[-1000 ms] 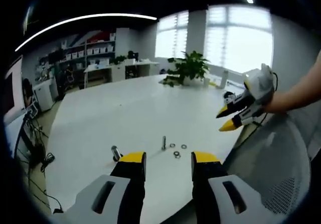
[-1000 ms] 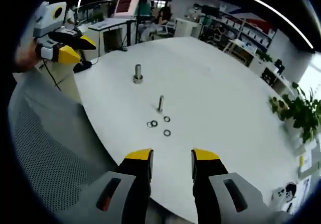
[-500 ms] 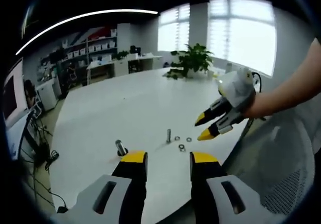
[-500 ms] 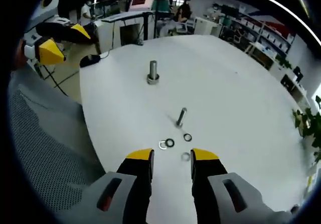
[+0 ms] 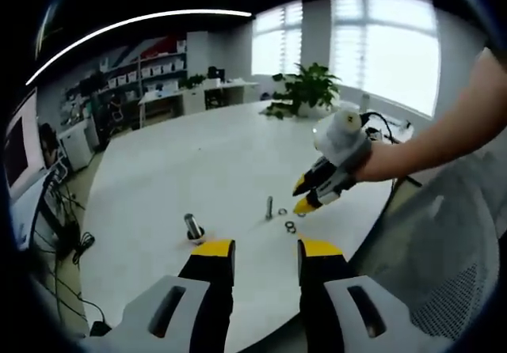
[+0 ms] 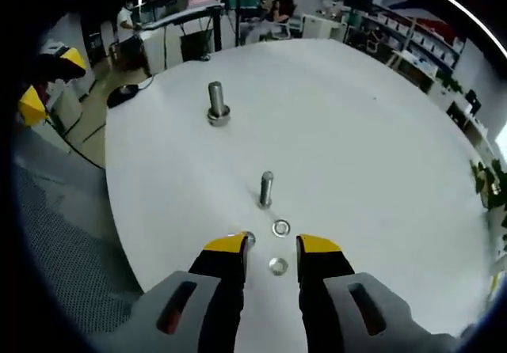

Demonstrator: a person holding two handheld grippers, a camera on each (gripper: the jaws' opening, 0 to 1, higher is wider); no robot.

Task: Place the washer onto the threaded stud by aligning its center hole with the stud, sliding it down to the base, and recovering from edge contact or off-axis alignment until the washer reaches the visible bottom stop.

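A slim threaded stud (image 6: pixel 265 189) stands upright on the white round table (image 6: pixel 356 131); it also shows as the stud (image 5: pixel 269 207). Three washers lie flat just in front of it. One washer (image 6: pixel 278 266) lies on the table between my right gripper's (image 6: pixel 272 246) open jaws. A second washer (image 6: pixel 281 228) lies closer to the stud, and a third (image 6: pixel 248 238) peeks out beside the left jaw. In the left gripper view the right gripper (image 5: pixel 303 196) hovers low over the washers (image 5: pixel 291 227). My left gripper (image 5: pixel 265 250) is open and holds nothing, back near the table edge.
A thicker bolt (image 6: pixel 216 104) stands upright further left on the table, the same bolt (image 5: pixel 192 227). A mesh chair (image 5: pixel 444 266) sits by the near table edge. A potted plant (image 5: pixel 305 92) stands at the far side. Desks and shelves ring the room.
My right gripper has come down and forward over the washers, and one now lies between its jaws. The left gripper has stayed nearly in place.
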